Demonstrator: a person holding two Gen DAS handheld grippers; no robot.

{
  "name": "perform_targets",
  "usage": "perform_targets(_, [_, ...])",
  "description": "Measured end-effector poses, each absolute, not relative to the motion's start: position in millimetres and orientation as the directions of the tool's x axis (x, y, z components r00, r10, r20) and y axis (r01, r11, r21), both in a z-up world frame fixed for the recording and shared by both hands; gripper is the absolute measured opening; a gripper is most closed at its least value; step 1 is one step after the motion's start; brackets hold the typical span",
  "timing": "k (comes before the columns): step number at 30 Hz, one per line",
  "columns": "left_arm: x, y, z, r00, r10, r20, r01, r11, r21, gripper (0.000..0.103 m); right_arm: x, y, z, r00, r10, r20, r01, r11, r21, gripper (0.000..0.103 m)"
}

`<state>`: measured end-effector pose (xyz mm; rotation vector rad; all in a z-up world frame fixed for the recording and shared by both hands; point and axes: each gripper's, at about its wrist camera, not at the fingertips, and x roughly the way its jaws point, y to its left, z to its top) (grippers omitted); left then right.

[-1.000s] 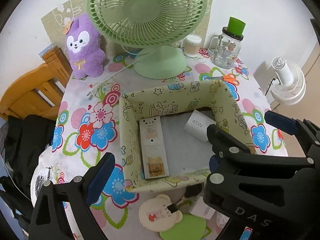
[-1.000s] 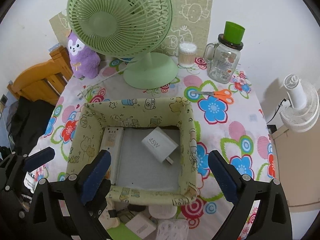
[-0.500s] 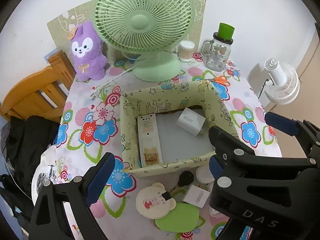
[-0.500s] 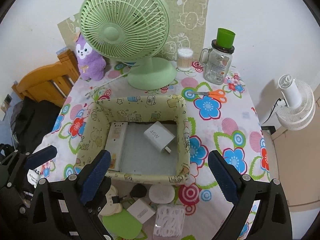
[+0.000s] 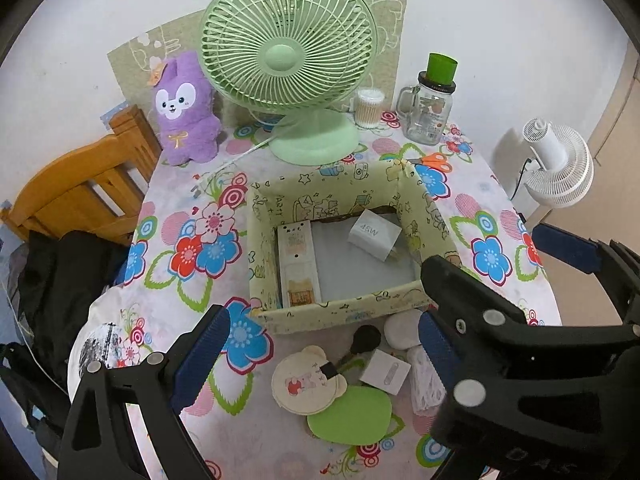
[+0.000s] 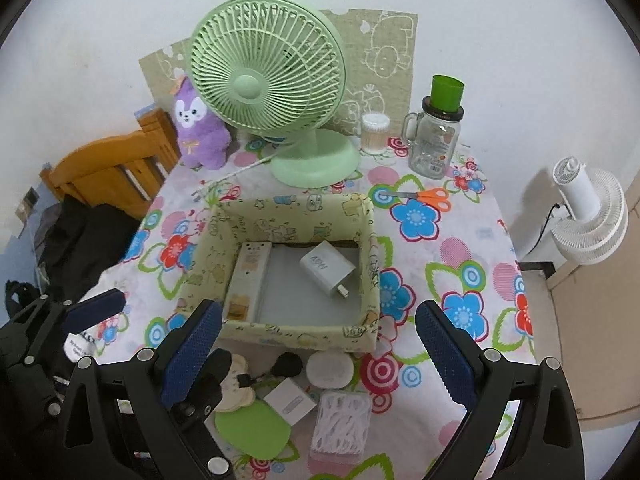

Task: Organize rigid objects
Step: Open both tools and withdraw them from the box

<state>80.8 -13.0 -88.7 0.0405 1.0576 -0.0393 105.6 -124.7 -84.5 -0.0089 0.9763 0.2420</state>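
Observation:
A yellow-green patterned fabric box (image 5: 340, 316) (image 6: 296, 334) stands mid-table. Inside lie a white 45W charger (image 5: 374, 234) (image 6: 326, 266) and a long white remote-like bar (image 5: 298, 264) (image 6: 248, 276). In front of the box lie a bear-shaped cream disc (image 5: 306, 380), a green oval (image 5: 350, 410), a small white box (image 5: 386, 370), a black round item (image 5: 366, 338), a white oval case (image 6: 330, 368) and a clear box of picks (image 6: 342, 422). My left gripper (image 5: 320, 340) and right gripper (image 6: 318, 344) hover open above these items, side by side, holding nothing.
Behind the box stand a green desk fan (image 5: 288, 44), a purple plush (image 5: 186, 112), a cotton swab tub (image 5: 369, 108) and a glass jar with a green lid (image 5: 430, 116). Orange scissors (image 5: 434, 160) lie back right. A wooden chair (image 5: 80, 196) is left, a white floor fan (image 5: 560, 164) right.
Both grippers have drawn back and risen from the box, which looks smaller now. The loose items in front of it have come into view. Both jaws stayed open.

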Motion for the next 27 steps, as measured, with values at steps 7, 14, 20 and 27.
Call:
perform_targets(7, [64, -15, -85, 0.498, -0.007, -0.867, 0.042, 0.999, 0.016, 0.096, 89, -130, -79, 0.545, 0.203, -0.813, -0.223, 0.970, 0.093, 0.099])
perform_targets(14, [46, -20, -85, 0.515, -0.001, -0.857, 0.025, 1.000, 0.013, 0.096, 71, -137, -76, 0.576, 0.193, -0.794, -0.245, 0.968, 0.057, 0.099])
perform_targets(20, [31, -25, -88, 0.516, 0.000, -0.856, 0.019, 1.000, 0.011, 0.096, 54, -144, -78, 0.578, 0.210, -0.789, -0.266, 0.962, 0.062, 0.099])
perform_targets(27, [16, -23, -93, 0.518, 0.013, -0.855, -0.014, 1.000, 0.007, 0.096, 40, -148, -80, 0.590, 0.233, -0.773, -0.296, 0.953, 0.061, 0.099])
